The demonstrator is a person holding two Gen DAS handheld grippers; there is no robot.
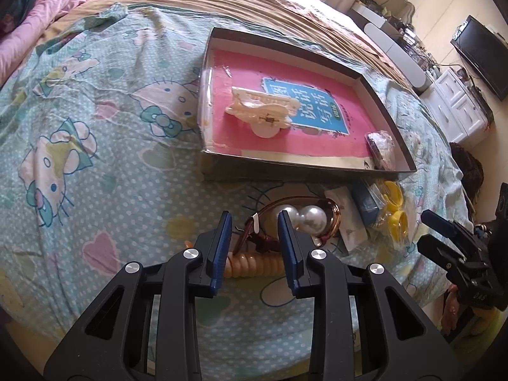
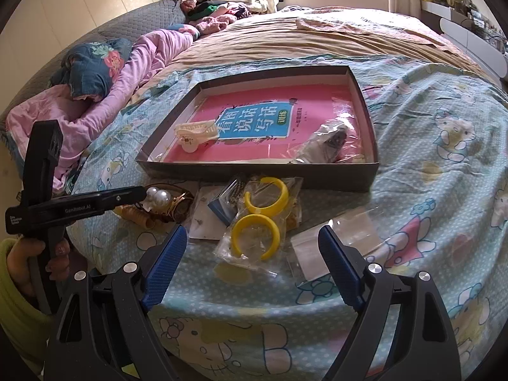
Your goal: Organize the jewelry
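Left tongs (image 1: 255, 238) narrowed around the watch strap (image 1: 254, 233); contact unclear. Strap looks limp, pearls (image 1: 300, 217) slippery: grip mid-band. Right tongs (image 2: 252, 266) wide open, empty.

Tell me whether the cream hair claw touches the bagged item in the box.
Apart. The right wrist view shows bare pink book cover between the cream hair claw and the bagged item.

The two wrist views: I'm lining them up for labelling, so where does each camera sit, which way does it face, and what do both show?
Left wrist: on the left gripper, facing down its fingers at the pearl piece and spiral hair tie; the right gripper shows at the right edge.
Right wrist: on the right gripper, facing the bagged yellow hoops; a hand holding the left gripper shows left.
Shared: box, cream claw clip, pearls, hoops.
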